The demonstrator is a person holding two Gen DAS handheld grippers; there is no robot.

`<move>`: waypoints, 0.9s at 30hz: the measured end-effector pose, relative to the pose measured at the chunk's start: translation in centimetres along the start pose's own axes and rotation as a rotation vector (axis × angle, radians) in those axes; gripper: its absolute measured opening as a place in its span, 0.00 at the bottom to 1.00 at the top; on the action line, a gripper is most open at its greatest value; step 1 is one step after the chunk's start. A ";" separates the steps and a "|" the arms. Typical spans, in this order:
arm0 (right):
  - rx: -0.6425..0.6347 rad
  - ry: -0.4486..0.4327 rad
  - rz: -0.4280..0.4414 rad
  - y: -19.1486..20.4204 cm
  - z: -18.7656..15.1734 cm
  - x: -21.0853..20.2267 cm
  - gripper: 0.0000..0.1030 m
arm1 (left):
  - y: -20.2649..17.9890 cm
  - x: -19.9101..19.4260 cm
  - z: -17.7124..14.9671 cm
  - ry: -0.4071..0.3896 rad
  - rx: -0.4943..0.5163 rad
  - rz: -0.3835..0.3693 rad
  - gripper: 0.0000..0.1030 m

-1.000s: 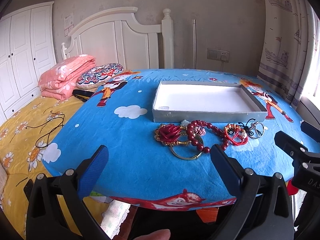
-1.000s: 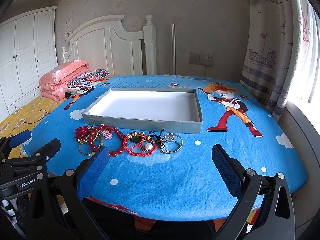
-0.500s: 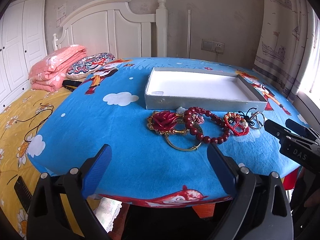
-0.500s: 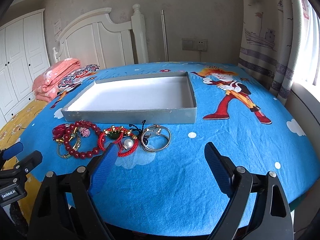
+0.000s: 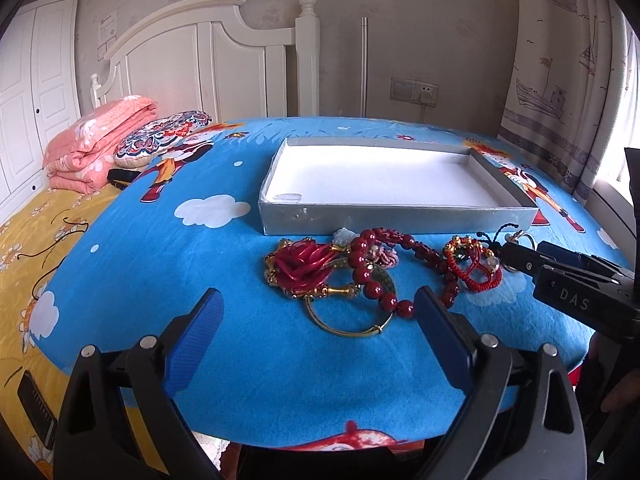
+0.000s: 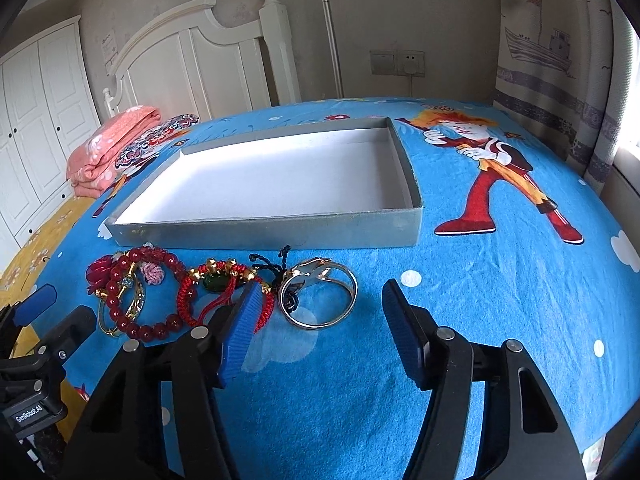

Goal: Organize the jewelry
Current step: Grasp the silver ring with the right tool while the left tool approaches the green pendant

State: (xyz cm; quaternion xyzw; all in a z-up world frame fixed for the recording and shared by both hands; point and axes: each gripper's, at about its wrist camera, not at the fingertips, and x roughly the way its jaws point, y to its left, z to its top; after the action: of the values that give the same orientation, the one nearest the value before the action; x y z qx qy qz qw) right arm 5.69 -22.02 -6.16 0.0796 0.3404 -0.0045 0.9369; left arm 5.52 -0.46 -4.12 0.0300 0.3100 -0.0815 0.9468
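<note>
Your left gripper (image 5: 316,324): jaws wide, empty. Your right gripper (image 6: 318,308): closing, nothing gripped; silver bangle (image 6: 318,298) between tips, grey tray (image 6: 264,232) at 12 o'clock.

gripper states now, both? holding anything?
Left gripper: open, holding nothing.
Right gripper: closing, nothing gripped; the silver bangle lies between its jaws.

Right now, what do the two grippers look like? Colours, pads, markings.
Both are black plastic clamp-style frames with silver screw heads and ribbed blue finger pads. The left gripper bears white "GenRobot.AI" lettering on its side, seen from the right wrist. The right gripper bears pale "DAS" lettering on its side, seen from the left wrist. No cables or sleeves show.
</note>
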 end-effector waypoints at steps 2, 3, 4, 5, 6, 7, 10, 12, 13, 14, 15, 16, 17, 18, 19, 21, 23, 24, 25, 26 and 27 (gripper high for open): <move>-0.004 0.004 0.002 0.1 0.1 0.2 0.48 | -0.4 0.3 0.1 -0.004 0.006 -0.010 0.89; -0.003 0.008 0.007 0.1 0.2 0.4 0.46 | -0.6 0.3 0.2 -0.007 0.011 -0.012 0.88; -0.004 0.013 0.008 0.0 0.2 0.5 0.45 | -0.7 0.4 0.2 -0.010 0.015 -0.012 0.88; -0.007 0.010 0.007 0.0 0.2 0.6 0.43 | -0.8 0.4 0.2 -0.012 0.017 -0.015 0.88; -0.010 0.008 0.011 -0.1 0.2 0.6 0.38 | -0.8 0.4 0.2 -0.010 0.021 -0.019 0.88; -0.013 0.005 0.017 0.0 0.2 0.6 0.38 | -0.9 0.5 0.1 -0.006 0.023 -0.020 0.88; -0.019 -0.033 0.012 -0.2 0.1 -0.2 0.37 | -1.1 0.7 0.1 0.002 0.025 -0.018 0.88; -0.012 -0.057 0.000 -0.4 0.0 -0.9 0.37 | -1.2 0.6 0.1 -0.002 0.024 -0.022 0.83; -0.009 -0.074 -0.012 -0.6 0.0 -1.3 0.37 | -1.3 0.6 0.2 -0.003 0.024 -0.026 0.82; -0.006 -0.092 -0.026 -0.8 0.1 -1.7 0.38 | -1.5 0.5 0.2 -0.007 0.021 -0.032 0.82; 0.000 -0.108 -0.035 -1.1 0.1 -2.1 0.38 | -1.6 0.5 0.3 -0.010 0.018 -0.037 0.82; 0.013 -0.123 -0.043 -1.5 0.2 -2.5 0.37 | -1.7 0.6 0.4 -0.011 0.016 -0.040 0.82; 0.025 -0.139 -0.052 -1.9 0.3 -2.8 0.38 | -1.8 0.7 0.5 -0.010 0.014 -0.043 0.82; 0.033 -0.155 -0.064 -2.2 0.4 -3.2 0.38 | -1.9 0.9 0.7 -0.007 0.013 -0.047 0.81; 0.038 -0.173 -0.076 -2.5 0.4 -3.6 0.38 | -2.0 1.1 0.8 -0.004 0.013 -0.051 0.80; 0.041 -0.196 -0.085 -3.0 0.6 -4.2 0.38 | -2.4 1.7 1.1 0.002 0.019 -0.060 0.70; 0.039 -0.194 -0.062 -3.2 0.6 -4.4 0.38 | -2.8 2.0 1.5 -0.008 0.027 -0.053 0.69; 0.032 -0.187 -0.046 -3.1 0.6 -4.4 0.38 | -2.9 2.1 1.7 -0.013 0.029 -0.045 0.69; 0.024 -0.181 -0.038 -3.0 0.5 -4.3 0.38 | -2.9 2.3 1.9 -0.014 0.029 -0.039 0.69; 0.020 -0.174 -0.030 -2.9 0.4 -4.1 0.38 | -2.9 2.4 2.0 -0.013 0.026 -0.036 0.69; 0.022 -0.164 -0.022 -2.8 0.3 -3.9 0.38 | -2.8 2.6 2.1 -0.014 0.024 -0.029 0.69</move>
State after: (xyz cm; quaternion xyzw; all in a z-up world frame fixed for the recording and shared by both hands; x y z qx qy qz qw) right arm 2.70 -25.02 -3.81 0.0855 0.2631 -0.0249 0.9606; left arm 8.34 -3.77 -3.99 0.0365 0.3029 -0.0991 0.9471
